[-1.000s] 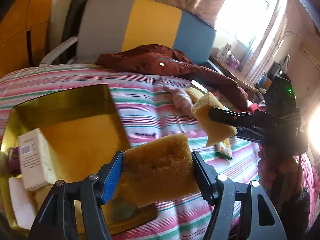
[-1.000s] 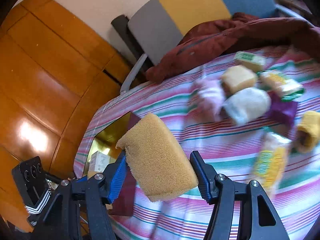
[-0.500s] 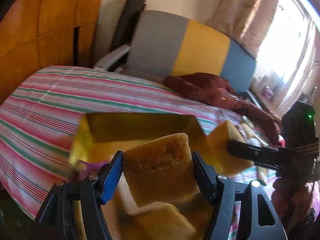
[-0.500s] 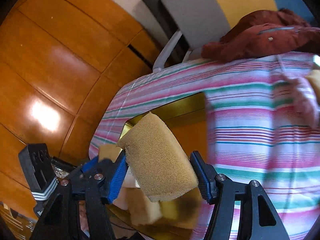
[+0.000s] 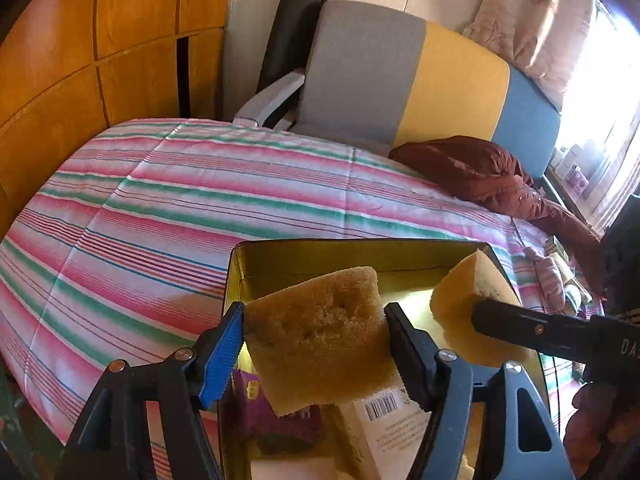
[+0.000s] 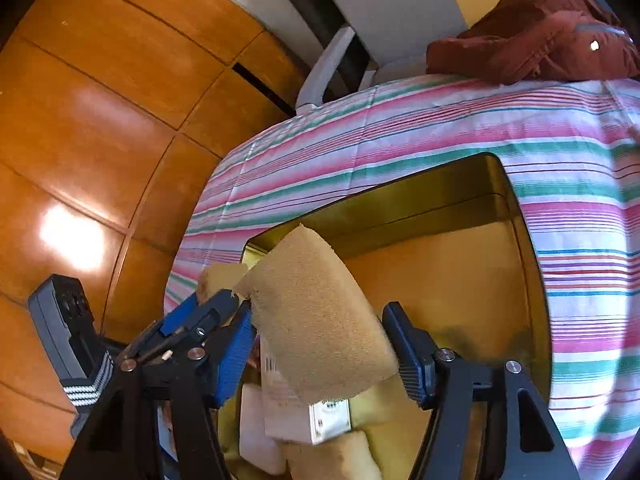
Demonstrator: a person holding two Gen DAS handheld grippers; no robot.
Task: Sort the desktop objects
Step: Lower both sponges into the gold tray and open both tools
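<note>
Two sponges, both over the gold tin

We've got the left hand-held gripper (image 5: pixel 314 354) clamped on a tan sponge (image 5: pixel 320 332), hanging above the near end of the gold tin (image 5: pixel 360 252), over a purple packet (image 5: pixel 276 412) and a white barcoded box (image 5: pixel 390 424) lying inside. Our right hand-held gripper (image 6: pixel 324 354) is squeezed shut on a second sponge (image 6: pixel 316 316), tilted, above the tin's near left corner. That tin sits on the striped bedspread (image 5: pixel 180 200), with a maroon jacket (image 5: pixel 480 176) bunched at the bed's far edge.
</note>
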